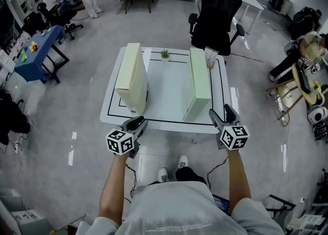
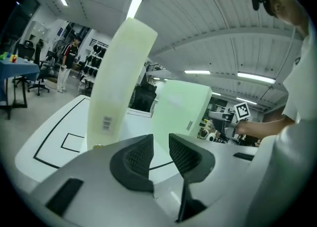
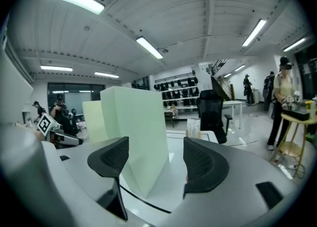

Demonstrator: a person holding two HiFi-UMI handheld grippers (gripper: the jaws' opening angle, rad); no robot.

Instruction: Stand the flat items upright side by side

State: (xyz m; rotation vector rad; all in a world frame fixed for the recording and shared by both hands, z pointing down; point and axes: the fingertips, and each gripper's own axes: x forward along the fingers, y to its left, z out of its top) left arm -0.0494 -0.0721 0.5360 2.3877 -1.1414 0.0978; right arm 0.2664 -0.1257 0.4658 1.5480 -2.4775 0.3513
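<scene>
Upright slabs well apart on the bench (image 1: 169, 98)
The left slab (image 1: 132, 77) stands just beyond the narrowly parted, empty left claw (image 1: 136, 123); the right slab (image 1: 199, 82) beyond the wide-open, empty right claw (image 1: 219, 117).

Matt slabs (image 1: 132, 77), perhaps foam, glossy table (image 1: 169, 93)

Both pointed toward twelve o'clock: the left gripper (image 1: 136, 123) had its jaws narrowly apart, the right gripper (image 1: 222, 113) wide apart, both empty.

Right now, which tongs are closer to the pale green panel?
Right. The right tongs sit just beside the near end of the green panel; the left tongs are by the cream panel.
</scene>
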